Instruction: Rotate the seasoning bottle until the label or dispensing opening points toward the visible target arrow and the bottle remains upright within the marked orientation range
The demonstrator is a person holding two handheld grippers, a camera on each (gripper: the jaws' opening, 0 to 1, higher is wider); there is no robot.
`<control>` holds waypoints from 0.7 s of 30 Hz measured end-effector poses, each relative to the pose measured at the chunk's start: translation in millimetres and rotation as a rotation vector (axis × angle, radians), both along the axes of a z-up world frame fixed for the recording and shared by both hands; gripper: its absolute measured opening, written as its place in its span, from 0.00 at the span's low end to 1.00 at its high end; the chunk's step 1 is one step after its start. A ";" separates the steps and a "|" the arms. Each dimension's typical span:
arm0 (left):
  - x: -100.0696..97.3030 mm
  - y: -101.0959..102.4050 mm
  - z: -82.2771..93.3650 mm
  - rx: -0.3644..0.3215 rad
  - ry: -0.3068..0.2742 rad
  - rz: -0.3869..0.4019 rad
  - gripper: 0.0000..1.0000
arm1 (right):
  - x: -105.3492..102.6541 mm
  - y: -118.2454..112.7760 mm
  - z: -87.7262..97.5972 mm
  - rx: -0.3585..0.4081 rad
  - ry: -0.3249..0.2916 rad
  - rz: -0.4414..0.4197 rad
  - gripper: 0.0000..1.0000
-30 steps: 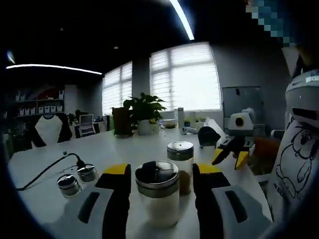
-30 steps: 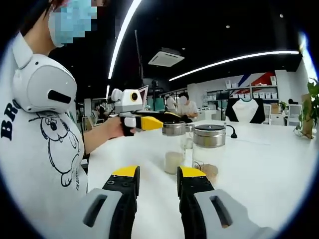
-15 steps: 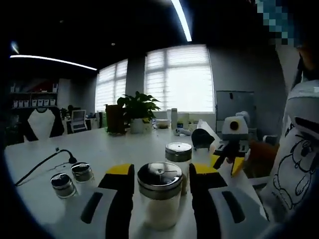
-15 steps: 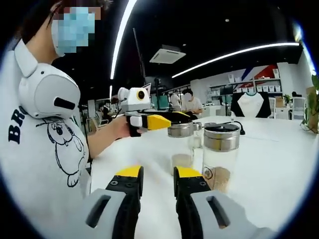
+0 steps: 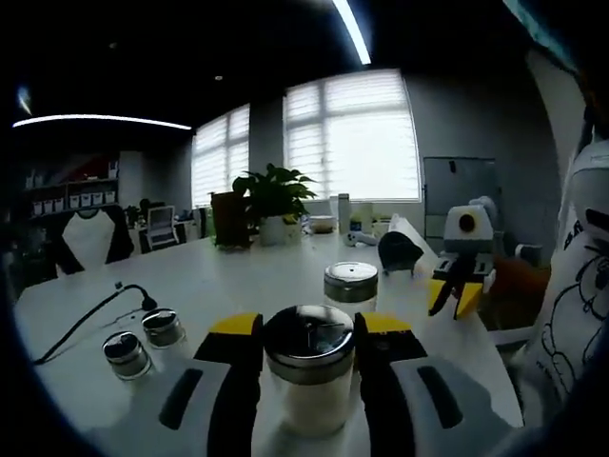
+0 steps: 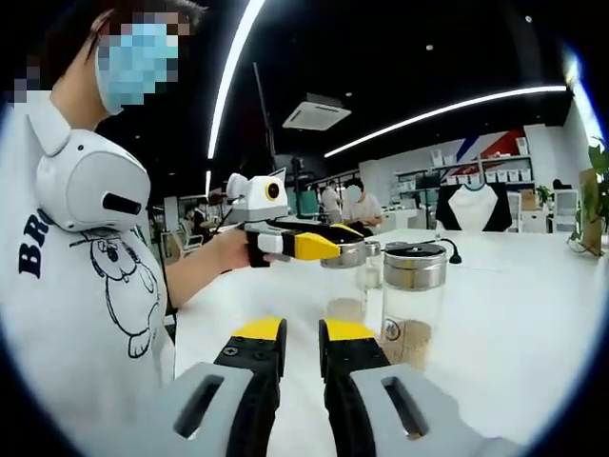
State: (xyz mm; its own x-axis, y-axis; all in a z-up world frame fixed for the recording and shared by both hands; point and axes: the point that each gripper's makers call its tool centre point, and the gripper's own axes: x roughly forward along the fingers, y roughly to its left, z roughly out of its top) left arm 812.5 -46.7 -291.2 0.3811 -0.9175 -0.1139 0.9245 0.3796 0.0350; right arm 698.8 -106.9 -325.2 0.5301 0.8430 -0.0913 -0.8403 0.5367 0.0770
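A glass seasoning bottle [image 5: 309,376] with a steel lid and white contents stands upright on the white table [image 5: 238,276]. My left gripper [image 5: 309,333] is shut on it, a yellow-tipped jaw pressed to each side. In the right gripper view the left gripper [image 6: 328,246] holds that bottle [image 6: 343,303] near its lid. A second bottle [image 5: 350,293] with brown contents [image 6: 411,305] stands close beside it. My right gripper [image 6: 303,333] hovers low over the table in front of the bottles, with a narrow gap between its jaws and nothing in it. It also hangs at the right [image 5: 457,293] in the left gripper view.
Two small steel-capped shakers [image 5: 127,354] [image 5: 164,328] stand left of the held bottle, next to a black cable [image 5: 86,324]. A potted plant [image 5: 271,205] stands at the table's far end. A person in a white printed shirt [image 6: 86,286] sits at the table's edge.
My left gripper's jaws have closed in against the bottle's sides. My right gripper's jaws have narrowed from a wide gap to a slim one.
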 end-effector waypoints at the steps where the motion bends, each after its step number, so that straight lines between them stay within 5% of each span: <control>1: -0.3 0.0 0.0 0.001 -0.002 0.005 0.40 | 0.0 -0.7 0.1 0.001 -0.001 0.001 0.11; 10: 0.1 -1.5 0.2 -0.016 -0.026 0.113 0.40 | 12.4 -8.3 -15.8 -0.036 0.051 -0.057 0.12; 14: -4.6 1.7 0.0 -0.042 -0.049 0.153 0.40 | 14.2 -4.6 -11.5 -0.082 0.021 -0.074 0.12; 17: -5.8 2.5 -2.8 0.010 -0.077 0.124 0.41 | 13.4 -1.1 -6.0 -0.070 0.016 -0.055 0.12; 21: -11.4 3.4 4.3 0.022 -0.123 0.075 0.60 | 10.6 -0.5 1.9 -0.040 0.012 -0.020 0.15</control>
